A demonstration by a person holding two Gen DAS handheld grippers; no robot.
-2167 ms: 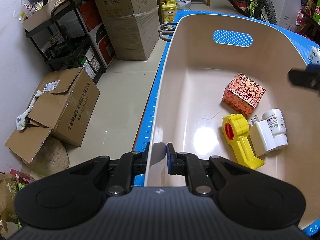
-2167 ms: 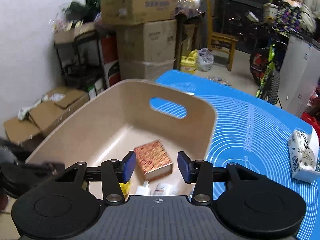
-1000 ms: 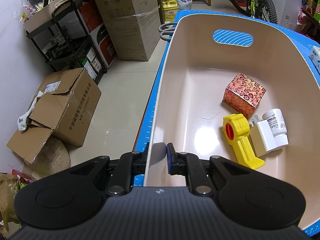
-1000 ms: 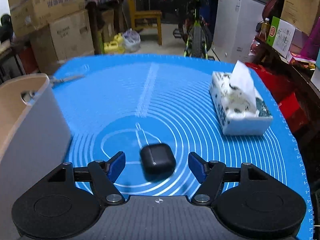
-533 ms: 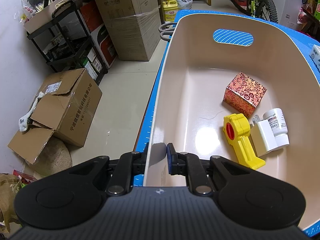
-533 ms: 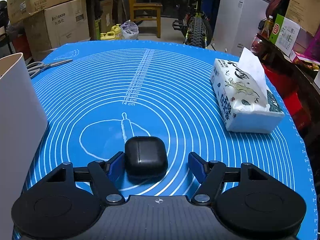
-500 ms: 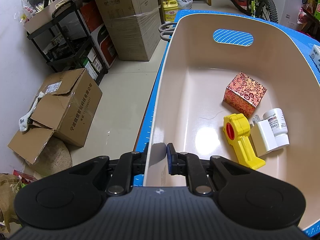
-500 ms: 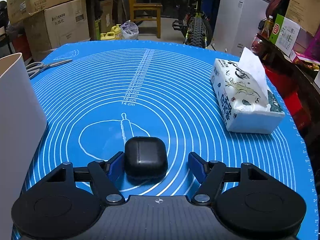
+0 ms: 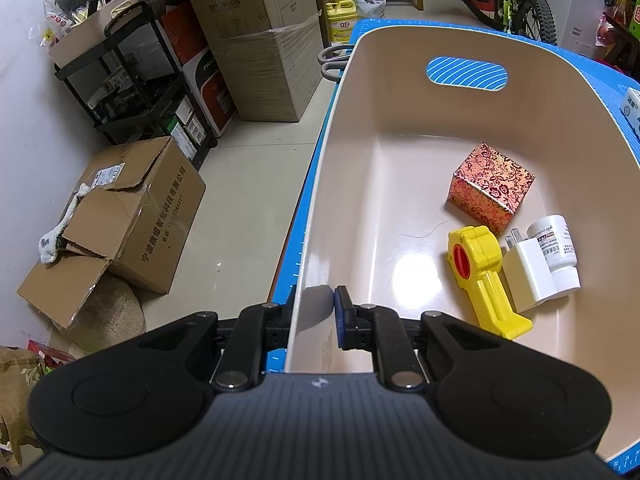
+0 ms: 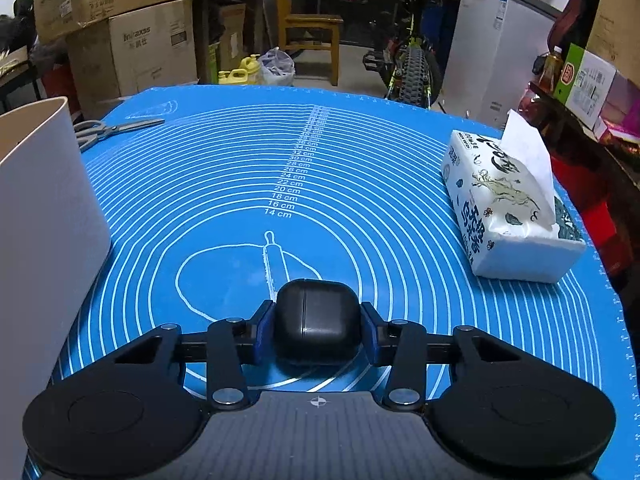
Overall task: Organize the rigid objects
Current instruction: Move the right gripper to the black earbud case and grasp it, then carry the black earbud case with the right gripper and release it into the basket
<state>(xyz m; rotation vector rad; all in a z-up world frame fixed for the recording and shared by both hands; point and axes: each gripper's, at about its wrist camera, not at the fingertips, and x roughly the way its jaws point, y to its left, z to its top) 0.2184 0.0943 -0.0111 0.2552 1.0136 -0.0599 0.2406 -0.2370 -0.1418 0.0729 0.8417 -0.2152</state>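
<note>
My left gripper (image 9: pixel 316 312) is shut on the near rim of the beige bin (image 9: pixel 400 92), one pad on each side of its wall. Inside the bin lie a red patterned box (image 9: pixel 490 188), a yellow tool with a red disc (image 9: pixel 480 276), a white plug adapter (image 9: pixel 528 280) and a white pill bottle (image 9: pixel 556 244). On the blue mat (image 10: pixel 320 168) a black earbud case (image 10: pixel 316 320) sits between the closing jaws of my right gripper (image 10: pixel 316 332); both blue pads press against its sides. The bin's outer wall (image 10: pixel 36 216) stands at the left of that view.
A tissue pack (image 10: pixel 508 216) lies on the mat's right side and grey scissors (image 10: pixel 112 130) at its far left behind the bin. Cardboard boxes (image 9: pixel 132 216), a black shelf rack (image 9: pixel 132 80), a chair (image 10: pixel 312 40) and a bicycle (image 10: pixel 408 64) stand on the floor around the table.
My right gripper turned from the bin to the mat, came down around the black earbud case, and its jaws closed in until the pads met the case. The left gripper has not moved.
</note>
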